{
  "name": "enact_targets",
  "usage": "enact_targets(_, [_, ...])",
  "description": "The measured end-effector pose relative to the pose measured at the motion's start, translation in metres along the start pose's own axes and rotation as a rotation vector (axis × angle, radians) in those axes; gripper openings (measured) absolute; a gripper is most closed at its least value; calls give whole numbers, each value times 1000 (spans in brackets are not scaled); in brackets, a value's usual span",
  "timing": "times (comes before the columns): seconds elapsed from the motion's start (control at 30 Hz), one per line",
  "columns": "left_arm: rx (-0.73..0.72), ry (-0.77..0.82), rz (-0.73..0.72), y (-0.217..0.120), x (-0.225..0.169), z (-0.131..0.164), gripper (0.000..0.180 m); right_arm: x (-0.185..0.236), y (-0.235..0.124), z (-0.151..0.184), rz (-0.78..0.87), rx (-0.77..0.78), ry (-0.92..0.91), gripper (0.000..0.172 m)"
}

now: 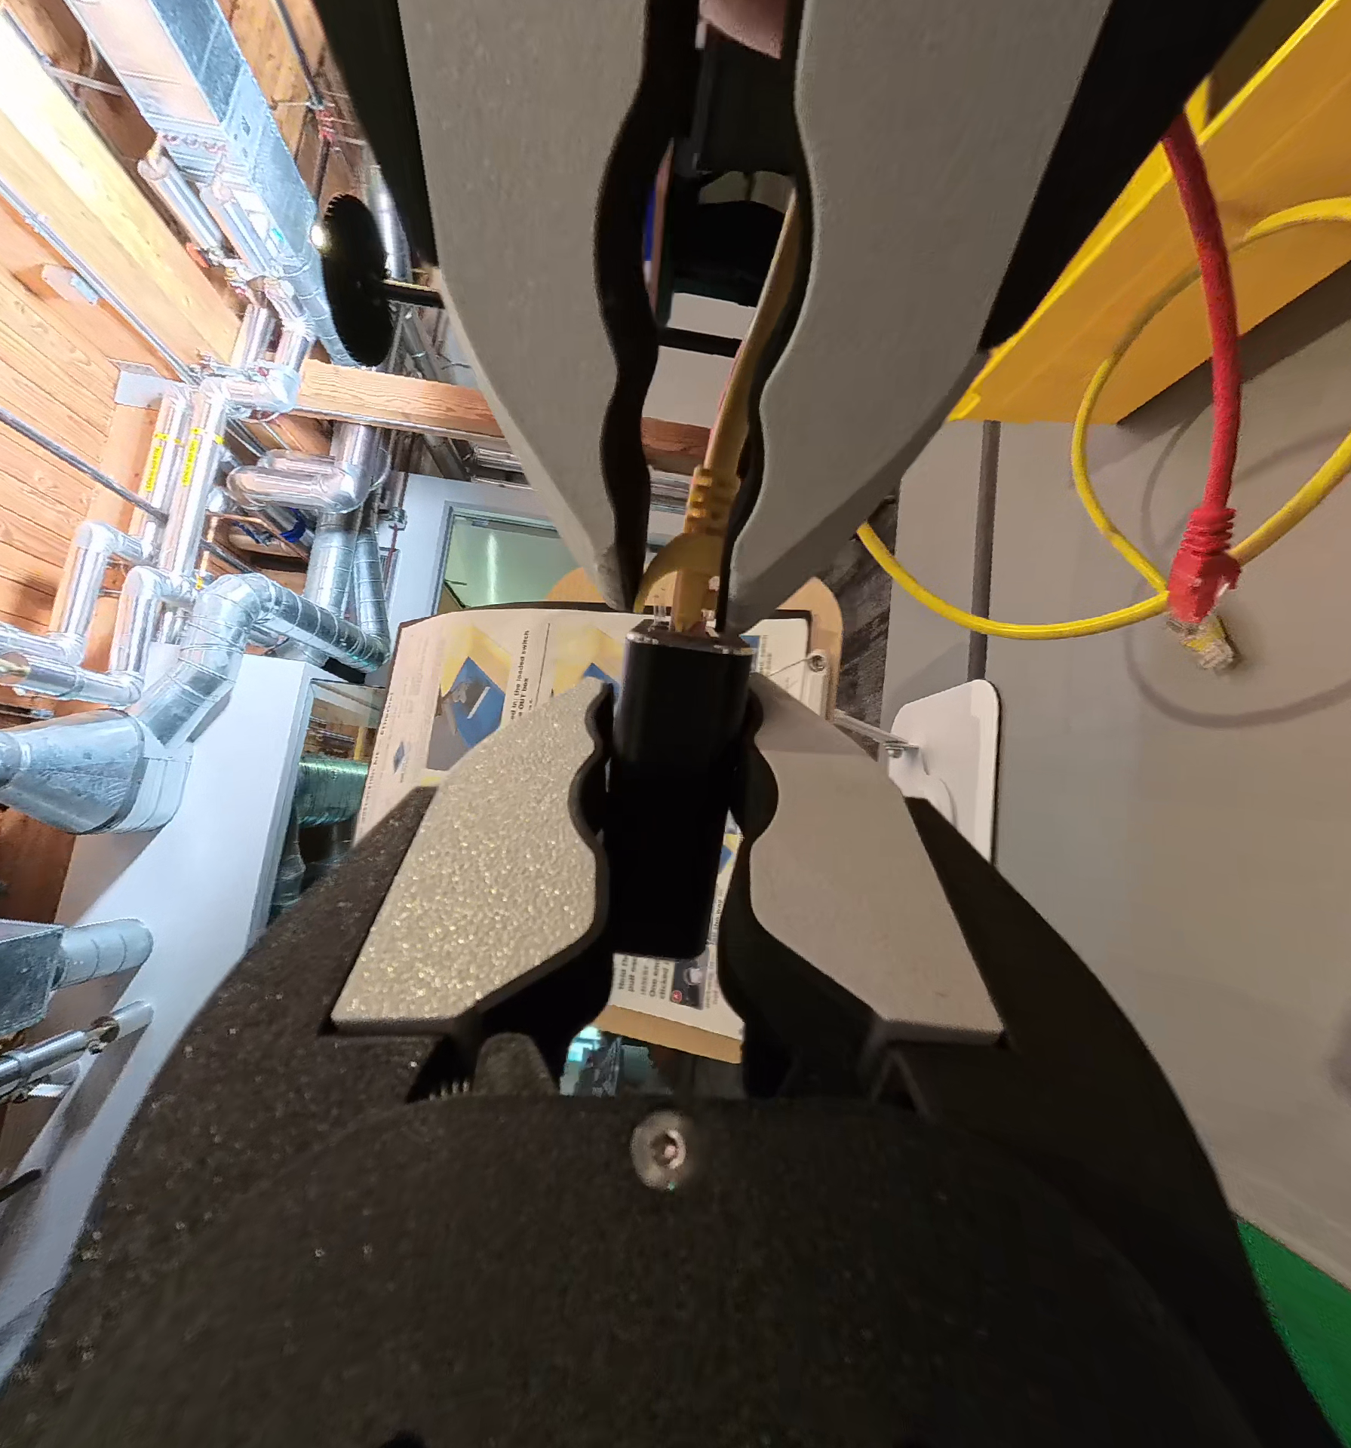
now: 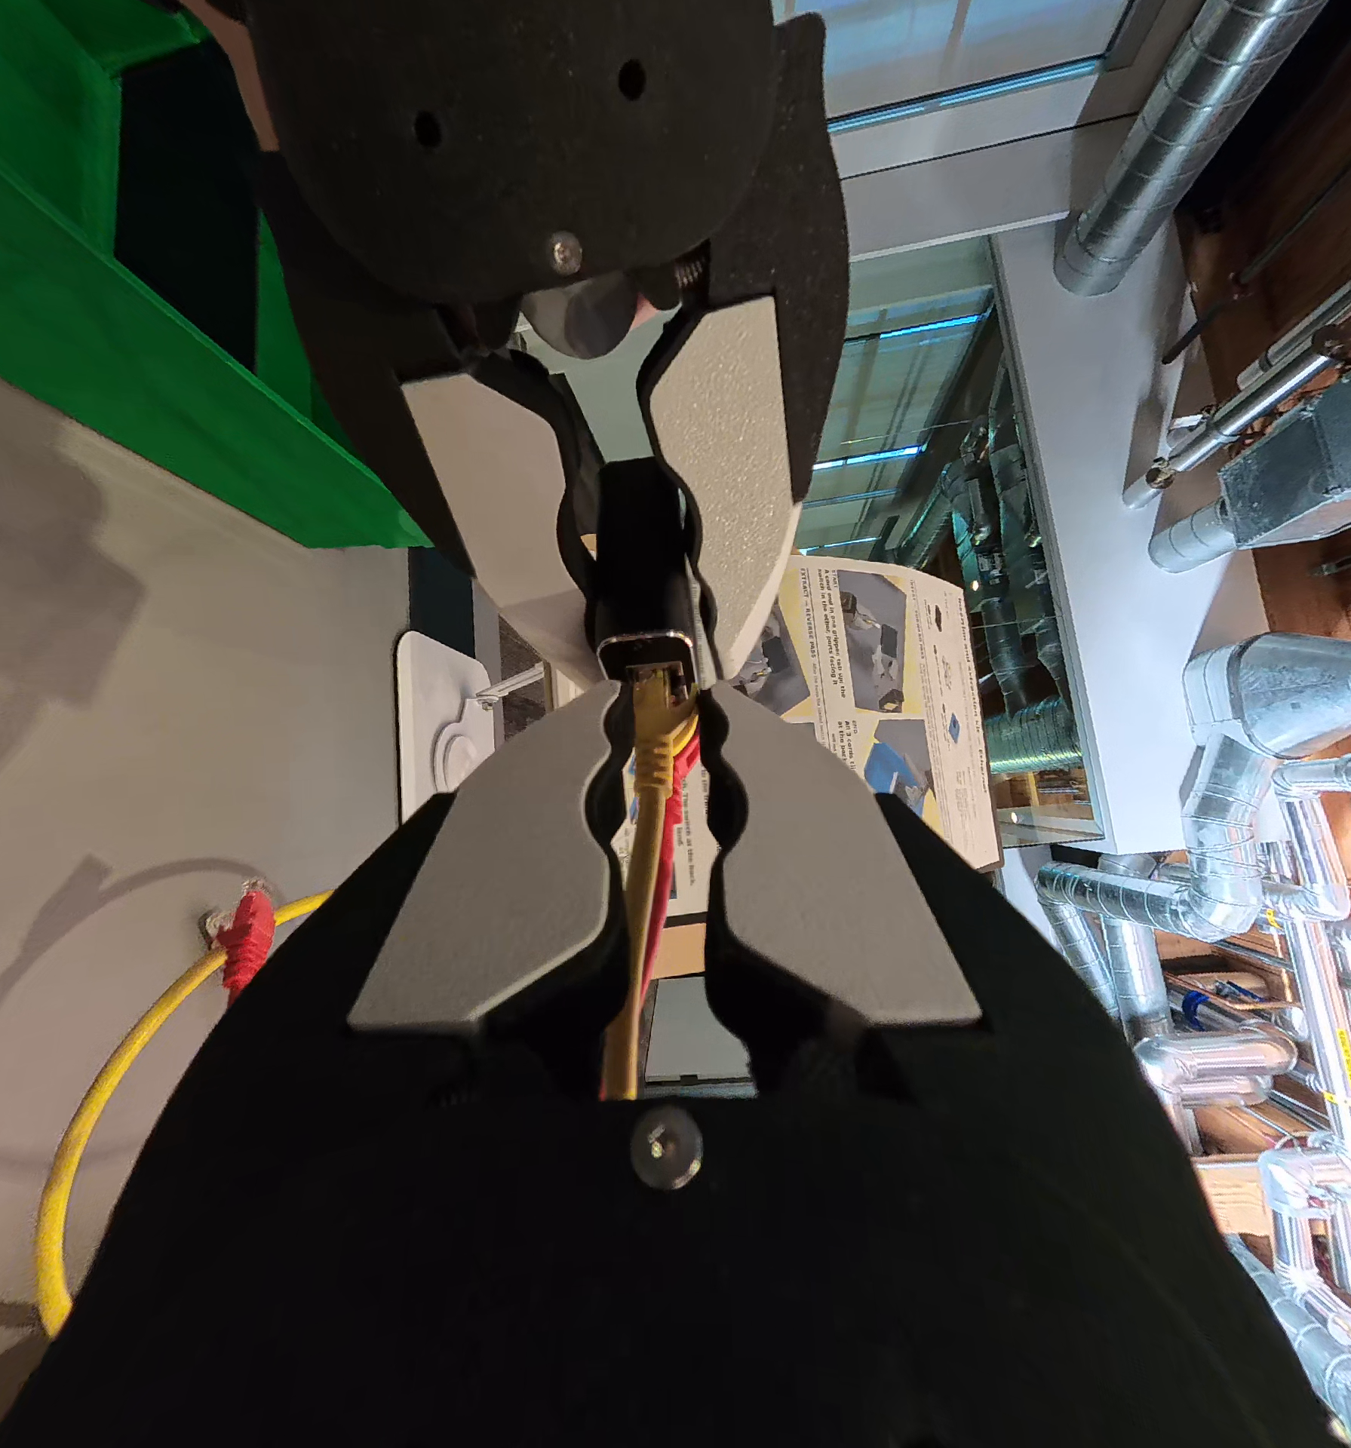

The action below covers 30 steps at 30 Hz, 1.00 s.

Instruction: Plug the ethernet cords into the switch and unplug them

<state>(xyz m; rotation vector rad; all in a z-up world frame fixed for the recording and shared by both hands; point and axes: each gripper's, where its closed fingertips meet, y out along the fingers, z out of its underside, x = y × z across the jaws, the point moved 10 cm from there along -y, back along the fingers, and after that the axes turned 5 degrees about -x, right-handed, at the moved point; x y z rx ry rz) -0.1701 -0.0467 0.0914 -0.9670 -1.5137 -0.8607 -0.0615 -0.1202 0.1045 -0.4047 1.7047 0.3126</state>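
Two hand-held claws meet nose to nose above the grey tabletop. The left claw is clamped on the black switch, its pads pressing both flanks, with the port face turned toward the other tool. The right claw is closed around the mustard-yellow ethernet cord just behind its boot; a red cord runs alongside it through the same gap. The yellow plug sits at the mouth of the port; whether it is latched cannot be told.

Risks, as judged from this pose: the plug may enter askew and jam if the two tools are not held in line; the grip on the soft boot may let the plug slip back under push; the red cord bundled beside it may foul the port edge; and the switch may slide between its pads under the push.

A second red plug and a bright yellow cable loop lie on the tabletop, right of the claws in the left wrist view.

A printed instruction sheet with coloured diagrams stands in the far background; no brand mark is legible on the switch.
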Motion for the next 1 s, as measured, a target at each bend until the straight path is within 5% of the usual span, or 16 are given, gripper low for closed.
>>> enact_targets(0.37, [1,57,-25,2,-3,-2,27,-2,-3,1,-59,0,56,16])
enact_targets(1.0, [33,22,207,16,-19,9,28,12,7,10,-289,123,30,15])
